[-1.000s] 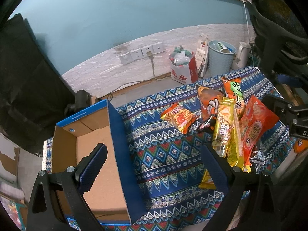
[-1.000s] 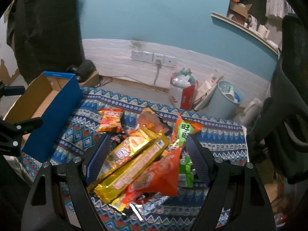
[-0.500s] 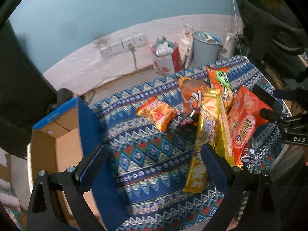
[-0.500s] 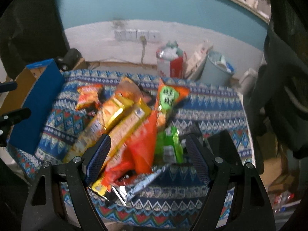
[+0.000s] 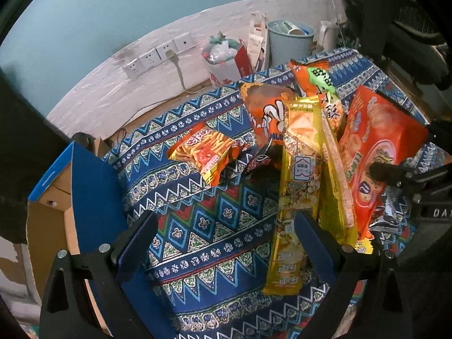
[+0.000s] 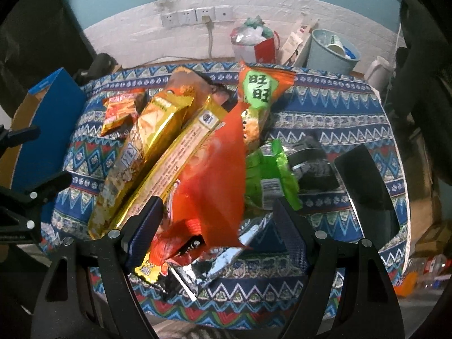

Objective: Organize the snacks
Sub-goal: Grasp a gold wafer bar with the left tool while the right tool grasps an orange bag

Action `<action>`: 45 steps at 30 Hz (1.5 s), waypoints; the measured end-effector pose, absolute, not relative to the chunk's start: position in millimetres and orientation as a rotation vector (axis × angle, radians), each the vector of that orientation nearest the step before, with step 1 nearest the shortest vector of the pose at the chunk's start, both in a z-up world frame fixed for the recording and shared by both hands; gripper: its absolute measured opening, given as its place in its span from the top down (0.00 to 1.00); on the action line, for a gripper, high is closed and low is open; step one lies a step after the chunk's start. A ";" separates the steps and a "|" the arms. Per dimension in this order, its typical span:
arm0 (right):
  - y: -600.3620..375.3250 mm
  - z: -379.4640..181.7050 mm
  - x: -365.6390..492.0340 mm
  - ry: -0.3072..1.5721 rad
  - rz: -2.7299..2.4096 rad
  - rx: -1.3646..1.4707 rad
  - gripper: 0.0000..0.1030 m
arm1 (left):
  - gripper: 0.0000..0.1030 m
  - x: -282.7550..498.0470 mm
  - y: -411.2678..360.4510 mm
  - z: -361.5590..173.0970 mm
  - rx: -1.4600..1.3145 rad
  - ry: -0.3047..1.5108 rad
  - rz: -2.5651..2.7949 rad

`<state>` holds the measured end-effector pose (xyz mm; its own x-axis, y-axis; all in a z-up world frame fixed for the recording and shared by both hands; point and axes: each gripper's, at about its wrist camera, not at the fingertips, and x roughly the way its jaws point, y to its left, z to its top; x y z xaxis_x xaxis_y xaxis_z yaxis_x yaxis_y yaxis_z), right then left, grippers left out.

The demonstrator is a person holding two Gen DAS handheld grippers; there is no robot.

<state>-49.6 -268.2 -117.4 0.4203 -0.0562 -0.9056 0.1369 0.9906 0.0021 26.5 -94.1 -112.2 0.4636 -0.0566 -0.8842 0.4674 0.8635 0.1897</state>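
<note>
The snack packets (image 6: 180, 152) lie heaped on the patterned cloth (image 5: 214, 226) of the bench. At its left edge stands the blue cardboard box (image 5: 84, 197); what shows of its inside is bare card. The right gripper (image 6: 217, 231) hangs over the big orange bag (image 6: 214, 169), jaws spread and holding nothing. The left gripper (image 5: 226, 243) is likewise wide apart over bare cloth, its right finger (image 5: 313, 243) overlapping a long yellow packet (image 5: 296, 197).

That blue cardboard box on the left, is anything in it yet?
It looks empty, as far as can be seen. The left wrist view shows only bare brown cardboard inside the blue box; its far corner is hidden. The snacks lie on the patterned cloth.
</note>
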 end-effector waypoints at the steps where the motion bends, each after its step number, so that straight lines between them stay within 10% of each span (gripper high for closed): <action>1: -267.2 -120.3 -48.2 1.135 -0.122 0.076 0.24 | 0.04 27.1 -95.2 -113.6 0.443 1.047 -0.336; 12: -265.9 -142.2 -35.0 1.156 -0.105 0.070 0.25 | 0.04 37.8 -113.0 -133.4 0.414 1.087 -0.389; 20: -267.0 -135.1 -35.2 1.111 -0.055 0.067 0.62 | 0.04 41.5 -127.6 -141.6 0.384 1.119 -0.443; 29: -261.3 -130.5 -34.2 1.090 -0.032 0.025 0.67 | 0.04 49.9 -141.8 -158.6 0.392 1.158 -0.451; 32: -262.0 -129.9 -33.3 1.089 -0.030 0.021 0.67 | 0.17 54.1 -139.8 -163.4 0.353 1.174 -0.469; 37: -261.5 -127.9 -34.0 1.078 -0.023 0.014 0.70 | 0.66 55.0 -140.6 -174.1 0.308 1.245 -0.518; 45: -253.7 -122.1 -35.3 1.060 -0.018 -0.023 0.72 | 0.69 37.1 -140.8 -157.5 0.368 1.153 -0.508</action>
<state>-35.3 -253.8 -122.1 0.4889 -0.0258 -0.8720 0.0034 0.9996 -0.0277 37.1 -140.8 -157.5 0.3137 -0.1906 -0.9302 0.5572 0.8302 0.0178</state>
